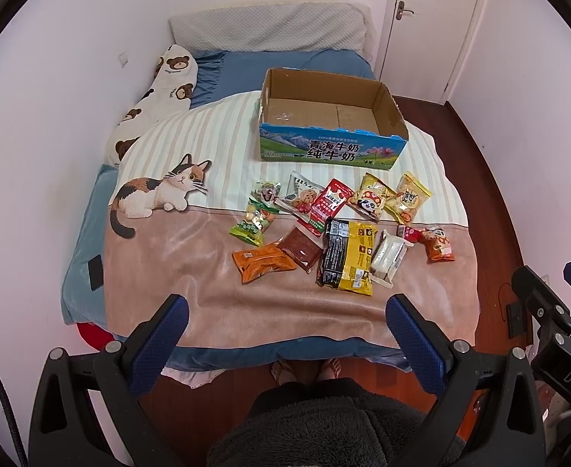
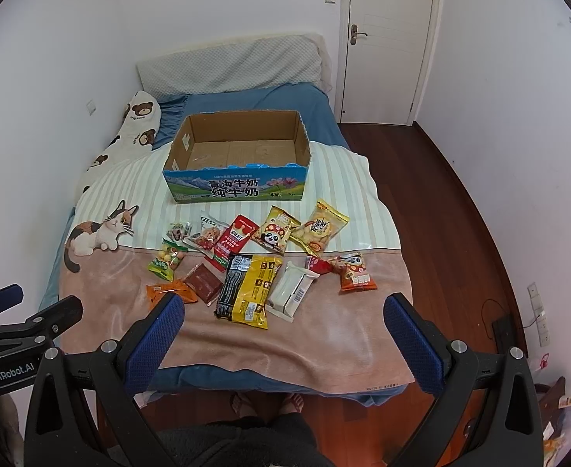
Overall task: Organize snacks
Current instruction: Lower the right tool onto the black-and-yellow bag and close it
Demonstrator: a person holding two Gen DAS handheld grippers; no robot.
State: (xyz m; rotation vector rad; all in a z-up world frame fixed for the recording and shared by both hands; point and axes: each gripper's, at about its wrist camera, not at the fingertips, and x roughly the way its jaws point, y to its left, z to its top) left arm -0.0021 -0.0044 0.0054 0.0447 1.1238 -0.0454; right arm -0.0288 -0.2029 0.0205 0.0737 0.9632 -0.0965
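A scatter of snack packets (image 1: 339, 229) lay on the cat-print blanket (image 1: 192, 272), all of them on my side of the open cardboard milk box (image 1: 330, 116), which stood empty toward the pillow end of the bed. Nearest the box sat a row of small bags: a green candy bag (image 1: 256, 222), a red packet (image 1: 326, 204), a panda-print bag (image 1: 373, 196) and a yellow cracker bag (image 1: 408, 196). Farther from the box lay an orange packet (image 1: 262, 260), a dark red pouch (image 1: 303, 249), a large black-and-yellow bag (image 1: 349, 257), a white wrapped bar (image 1: 388, 258) and a small orange bag (image 1: 437, 245). I held my left gripper (image 1: 287, 334) above the foot of the bed, its blue-padded fingers spread wide and holding nothing. My right gripper (image 2: 285, 334) hung beside it, also spread and empty, both well short of the box. A bear-print pillow (image 1: 160, 89) lay left of the box against the wall, and a white door (image 2: 386, 39) stood closed beyond it.
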